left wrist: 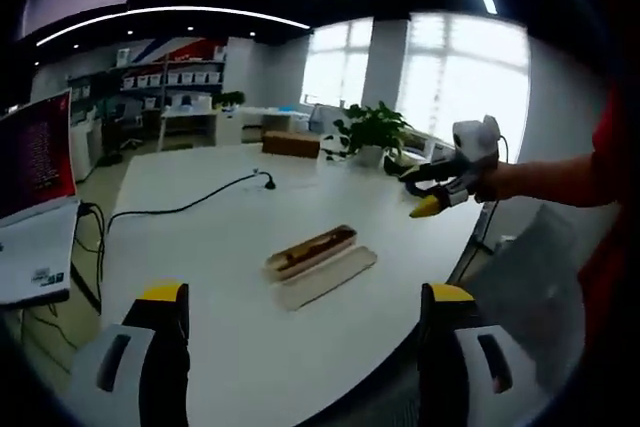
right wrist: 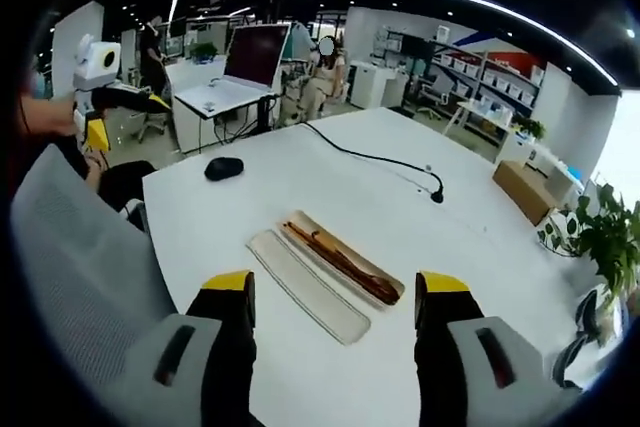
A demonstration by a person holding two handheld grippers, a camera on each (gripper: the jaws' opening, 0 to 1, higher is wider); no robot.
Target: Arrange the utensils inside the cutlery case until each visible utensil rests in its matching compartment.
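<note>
case (right wrist: 343,263) lies open on the table (right wrist: 470,237), ahead between the right gripper's (right wrist: 332,309) jaws, lid (right wrist: 308,286) just beside, brown utensils (right wrist: 345,259) inside, likely ready for sorting | both grippers held above, jaws open, empty | left gripper (left wrist: 305,319) well back from case

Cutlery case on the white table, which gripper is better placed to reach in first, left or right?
Probably the right gripper: the open cutlery case lies straight between its open jaws, just ahead. The left gripper sits further back, with the case off-centre.
</note>
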